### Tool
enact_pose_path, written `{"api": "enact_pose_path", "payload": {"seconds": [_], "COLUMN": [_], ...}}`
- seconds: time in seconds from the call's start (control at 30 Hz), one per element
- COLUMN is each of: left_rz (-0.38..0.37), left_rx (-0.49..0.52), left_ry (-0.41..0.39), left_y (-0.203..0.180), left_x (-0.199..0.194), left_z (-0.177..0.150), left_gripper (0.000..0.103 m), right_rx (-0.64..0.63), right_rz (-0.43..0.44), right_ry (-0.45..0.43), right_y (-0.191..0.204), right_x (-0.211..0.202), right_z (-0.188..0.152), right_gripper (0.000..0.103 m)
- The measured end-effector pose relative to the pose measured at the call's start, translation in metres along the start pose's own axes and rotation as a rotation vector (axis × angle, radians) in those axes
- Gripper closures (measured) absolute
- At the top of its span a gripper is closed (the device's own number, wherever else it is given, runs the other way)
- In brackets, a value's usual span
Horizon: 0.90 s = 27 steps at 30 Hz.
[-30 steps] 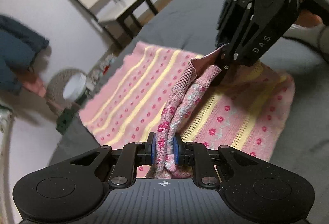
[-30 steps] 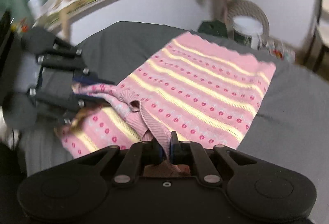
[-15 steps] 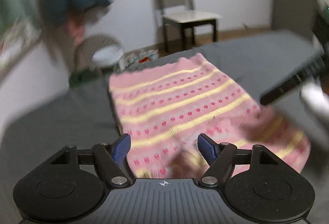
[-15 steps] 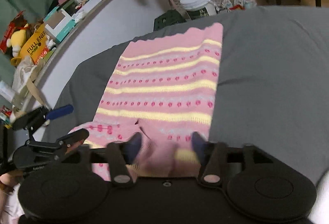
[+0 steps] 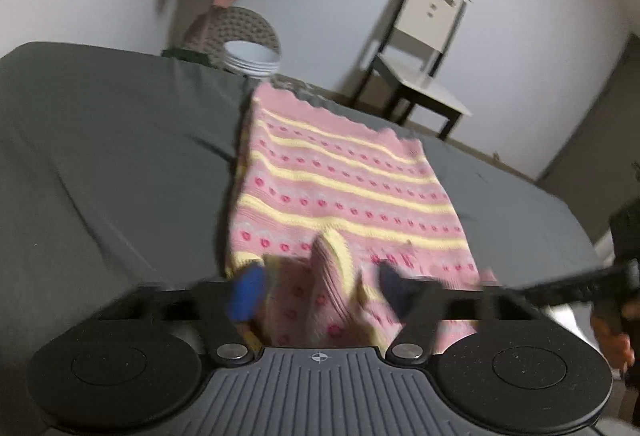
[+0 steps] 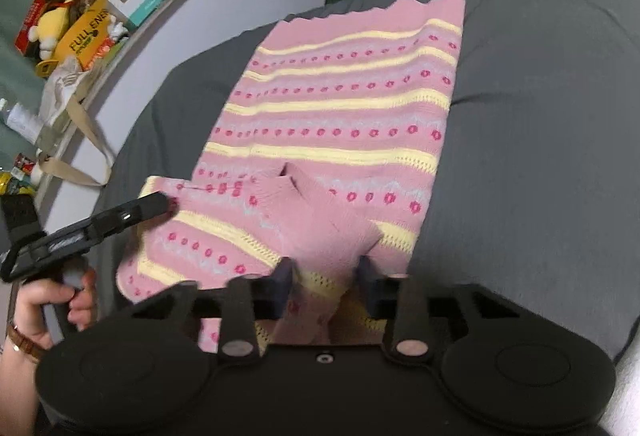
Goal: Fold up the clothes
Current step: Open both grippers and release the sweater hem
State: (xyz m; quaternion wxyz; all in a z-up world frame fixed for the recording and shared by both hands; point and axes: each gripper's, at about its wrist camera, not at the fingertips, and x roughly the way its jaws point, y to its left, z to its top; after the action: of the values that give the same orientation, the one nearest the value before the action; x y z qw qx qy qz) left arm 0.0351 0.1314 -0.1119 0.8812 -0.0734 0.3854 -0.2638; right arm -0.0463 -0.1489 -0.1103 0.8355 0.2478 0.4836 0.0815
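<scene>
A pink knitted sweater (image 5: 340, 188) with yellow stripes and red dots lies flat on the grey bed (image 5: 100, 156), its scalloped hem at the far end. At its near end a sleeve (image 6: 320, 212) lies folded across the body. My left gripper (image 5: 320, 288) is open over the near edge, with loose fabric between its blue pads (image 5: 244, 292). My right gripper (image 6: 325, 276) is open too, straddling the sleeve's cuff end without clamping it. In the right wrist view the sweater (image 6: 340, 108) fills the middle, and the left gripper (image 6: 100, 224) shows at its left edge, held by a hand.
Past the bed's far edge stand a stack of white bowls (image 5: 250, 56) in front of a woven basket and a white chair (image 5: 420, 76). A shelf with boxes and a yellow toy (image 6: 88, 32) runs along the left wall, with a tote bag (image 6: 68, 116) hanging there.
Both grippers were shut on the raised sleeve a second ago. They have opened and drawn back to the near edge, and the sleeve now rests folded on the sweater.
</scene>
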Motion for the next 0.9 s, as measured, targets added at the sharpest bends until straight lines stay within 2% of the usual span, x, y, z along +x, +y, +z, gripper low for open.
{"api": "enact_pose_path", "payload": {"seconds": [0.03, 0.07, 0.13, 0.2, 0.27, 0.33, 0.43, 0.47, 0.53, 0.6, 0.63, 0.67, 0.77, 0.83, 0.9], "left_rz": [0.004, 0.01, 0.029, 0.037, 0.039, 0.054, 0.083, 0.088, 0.096, 0.125, 0.138, 0.143, 0.138, 0.123, 0.102], "left_rx": [0.018, 0.026, 0.021, 0.013, 0.011, 0.013, -0.009, -0.02, -0.031, -0.021, -0.024, -0.033, -0.077, -0.117, -0.145], "left_ry": [0.009, 0.01, -0.001, -0.036, -0.071, -0.038, 0.023, 0.03, 0.022, 0.018, 0.008, -0.007, -0.029, -0.041, -0.044], "left_y": [-0.002, -0.003, -0.005, -0.006, -0.007, -0.008, -0.004, -0.003, -0.002, -0.002, -0.001, 0.0, 0.008, 0.012, 0.016], "left_x": [0.004, 0.006, 0.009, 0.006, 0.003, 0.01, 0.022, 0.024, 0.023, 0.021, 0.018, 0.015, 0.002, -0.005, -0.01], "left_z": [0.0, 0.0, 0.001, 0.005, 0.009, 0.01, 0.005, 0.003, 0.001, 0.002, 0.003, 0.003, 0.002, 0.002, 0.0], "left_gripper": [0.075, 0.08, 0.084, 0.085, 0.085, 0.085, 0.085, 0.084, 0.07, 0.056, 0.049, 0.047, 0.047, 0.047, 0.047], "right_rx": [0.001, 0.0, -0.034, -0.068, -0.115, -0.122, -0.101, -0.087, -0.059, -0.088, -0.107, -0.127, -0.206, -0.281, -0.377], "right_rz": [-0.001, -0.002, -0.032, -0.062, -0.095, -0.099, -0.171, -0.179, -0.195, -0.217, -0.233, -0.253, -0.245, -0.177, -0.132], "right_ry": [-0.01, -0.02, -0.051, -0.085, -0.165, -0.188, -0.093, -0.052, 0.023, -0.017, -0.044, -0.089, -0.234, -0.262, -0.249], "right_y": [0.0, 0.0, 0.005, 0.011, 0.018, 0.019, 0.012, 0.009, 0.005, 0.013, 0.018, 0.023, 0.042, 0.057, 0.072], "right_x": [0.001, 0.0, -0.002, -0.005, -0.015, -0.019, -0.003, 0.002, 0.012, 0.006, 0.001, -0.004, -0.019, -0.016, -0.004], "right_z": [0.001, 0.002, 0.002, 0.003, 0.005, 0.009, 0.008, 0.007, 0.005, 0.008, 0.011, 0.013, 0.021, 0.024, 0.021], "right_gripper": [0.096, 0.097, 0.097, 0.098, 0.098, 0.098, 0.097, 0.094, 0.091, 0.081, 0.071, 0.066, 0.062, 0.062, 0.061]}}
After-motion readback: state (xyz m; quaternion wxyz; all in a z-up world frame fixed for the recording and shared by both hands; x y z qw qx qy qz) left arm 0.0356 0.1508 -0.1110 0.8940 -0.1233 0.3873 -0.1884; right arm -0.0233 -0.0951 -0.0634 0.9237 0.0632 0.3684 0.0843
